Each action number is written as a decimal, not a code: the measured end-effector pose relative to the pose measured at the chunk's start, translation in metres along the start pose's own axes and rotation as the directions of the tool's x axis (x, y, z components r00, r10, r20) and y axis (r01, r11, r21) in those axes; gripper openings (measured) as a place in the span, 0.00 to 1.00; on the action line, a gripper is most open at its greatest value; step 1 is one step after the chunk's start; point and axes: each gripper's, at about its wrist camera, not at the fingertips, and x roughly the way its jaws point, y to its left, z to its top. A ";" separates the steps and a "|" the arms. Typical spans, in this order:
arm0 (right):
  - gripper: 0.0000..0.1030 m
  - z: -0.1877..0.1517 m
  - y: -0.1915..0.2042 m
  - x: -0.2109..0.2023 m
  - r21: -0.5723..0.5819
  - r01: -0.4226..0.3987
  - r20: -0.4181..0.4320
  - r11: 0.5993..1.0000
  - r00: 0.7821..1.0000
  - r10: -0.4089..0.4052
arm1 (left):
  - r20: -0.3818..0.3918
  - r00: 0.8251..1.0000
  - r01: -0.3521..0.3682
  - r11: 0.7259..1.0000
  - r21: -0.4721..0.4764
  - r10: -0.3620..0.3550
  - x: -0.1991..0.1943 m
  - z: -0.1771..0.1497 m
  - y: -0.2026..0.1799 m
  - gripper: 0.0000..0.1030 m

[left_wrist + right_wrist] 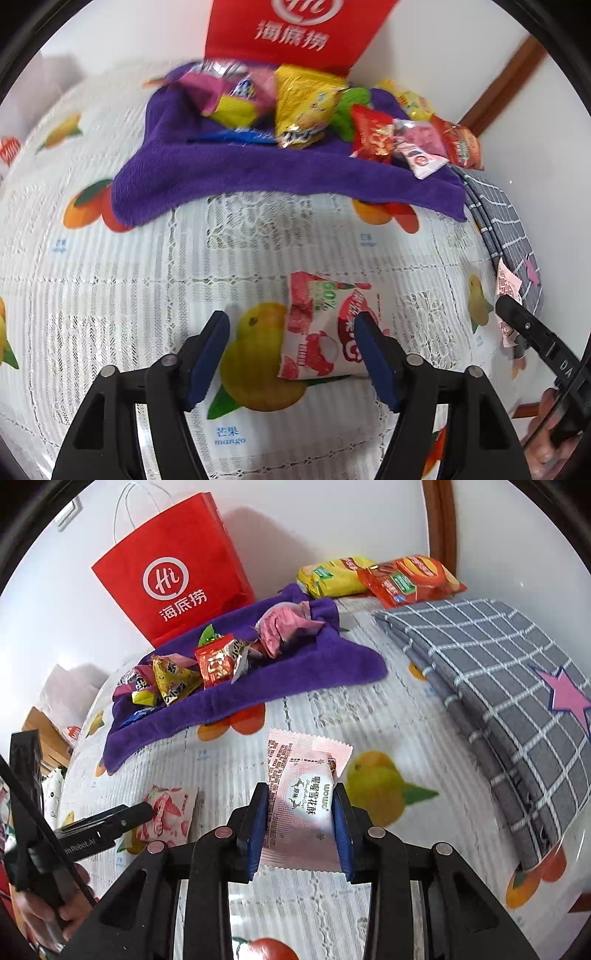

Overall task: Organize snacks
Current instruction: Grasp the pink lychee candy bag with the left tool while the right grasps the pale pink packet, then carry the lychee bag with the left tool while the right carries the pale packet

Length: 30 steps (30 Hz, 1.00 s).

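Observation:
A red-and-white lychee snack packet point(321, 328) lies flat on the fruit-print tablecloth point(110, 295). My left gripper point(291, 321) hangs over it with its jaws open. The right pad sits above the packet's right half and the left pad stands clear of it. My right gripper point(300, 792) is shut on a pale pink nougat packet point(303, 805), held just above the cloth. A purple towel point(314, 672) further back carries a heap of several bright snack packets point(218, 661). In the right wrist view, the lychee packet point(170, 812) lies beside the left gripper's tip.
A red paper bag point(170, 572) stands against the wall behind the towel. A folded grey checked cloth point(498, 672) lies along the table's right side. Yellow point(336, 574) and orange point(410, 578) packs lie at the back by the wall. A hand point(48, 912) shows at lower left.

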 end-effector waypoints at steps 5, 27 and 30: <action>0.32 -0.010 -0.014 0.001 0.065 -0.030 -0.014 0.997 0.999 0.031 | 0.033 0.997 -0.068 0.994 0.083 0.065 0.007 -0.010 -0.023 0.87; 0.33 -0.022 -0.034 0.011 0.101 -0.069 -0.063 0.993 0.995 0.075 | 0.074 0.977 -0.213 0.957 0.199 0.202 0.028 -0.006 -0.077 0.83; 0.33 -0.024 -0.037 0.011 0.109 -0.076 -0.065 0.991 0.994 0.083 | 0.082 0.979 -0.201 0.952 0.232 0.187 0.025 -0.010 -0.086 0.69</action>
